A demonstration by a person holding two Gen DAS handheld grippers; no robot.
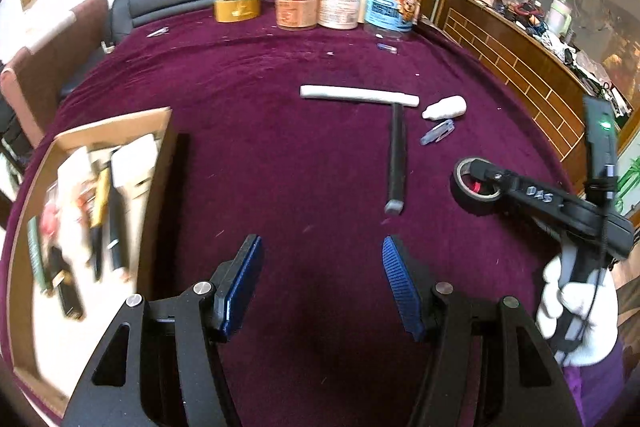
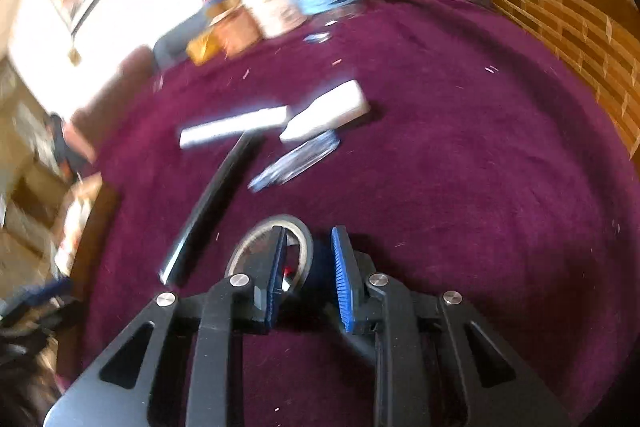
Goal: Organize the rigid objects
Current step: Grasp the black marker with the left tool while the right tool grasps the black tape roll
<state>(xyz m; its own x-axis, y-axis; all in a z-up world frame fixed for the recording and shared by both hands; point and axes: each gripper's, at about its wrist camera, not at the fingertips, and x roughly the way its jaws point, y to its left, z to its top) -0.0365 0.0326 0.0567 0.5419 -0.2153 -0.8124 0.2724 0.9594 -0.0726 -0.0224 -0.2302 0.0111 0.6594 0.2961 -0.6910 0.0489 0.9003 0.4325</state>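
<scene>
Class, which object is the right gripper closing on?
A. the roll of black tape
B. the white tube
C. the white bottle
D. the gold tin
A: the right gripper has one finger inside the tape roll and one outside, straddling its wall.

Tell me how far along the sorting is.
Partly done. The cardboard box already holds several items. In hand: the right gripper has one finger inside the black tape roll, straddling its wall. Left gripper is open and empty. Still on the cloth: white stick, black bar, white bottle, blue clip.
</scene>
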